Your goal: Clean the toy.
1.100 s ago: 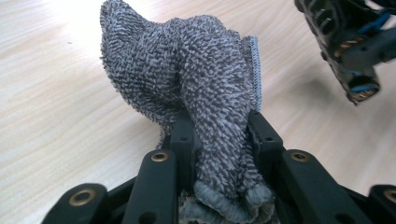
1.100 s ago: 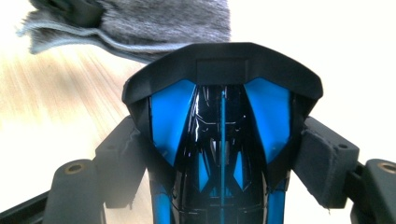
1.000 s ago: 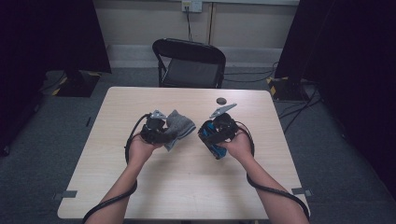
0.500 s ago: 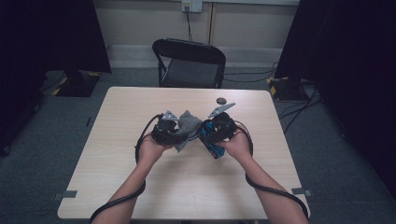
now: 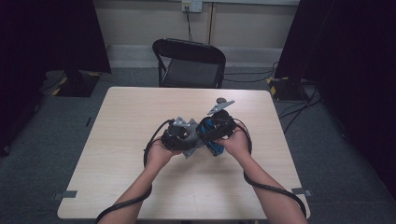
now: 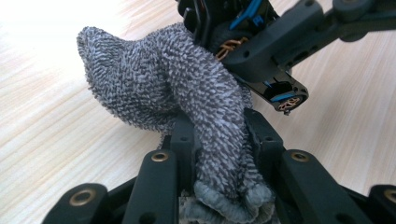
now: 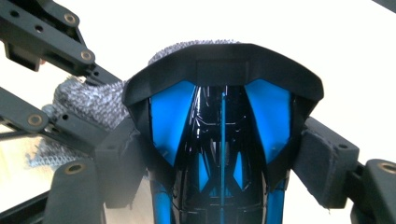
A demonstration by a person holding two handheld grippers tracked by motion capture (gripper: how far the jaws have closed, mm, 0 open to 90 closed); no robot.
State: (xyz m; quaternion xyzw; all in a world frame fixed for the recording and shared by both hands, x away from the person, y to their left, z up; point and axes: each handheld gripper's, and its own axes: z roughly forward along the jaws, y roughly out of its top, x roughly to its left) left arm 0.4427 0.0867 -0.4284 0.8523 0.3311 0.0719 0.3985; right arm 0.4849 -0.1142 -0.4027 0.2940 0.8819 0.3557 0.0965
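Two grippers are meeting mid-bench (image 5: pixel 116 154): left gripper (image 6: pixel 219 154) fingers are pinching the grey towel (image 6: pixel 168 88) narrow; right gripper (image 7: pixel 219 154) fingers are clamping the black-and-blue object (image 7: pixel 222 135), long axis running along them; towel is touching its far tip.

Light wooden desk (image 5: pixel 116 154). Black folding chair (image 5: pixel 190 63) stands behind its far edge. Small dark round object (image 5: pixel 221 100) lies near that edge. Wall socket (image 5: pixel 191 5) above.
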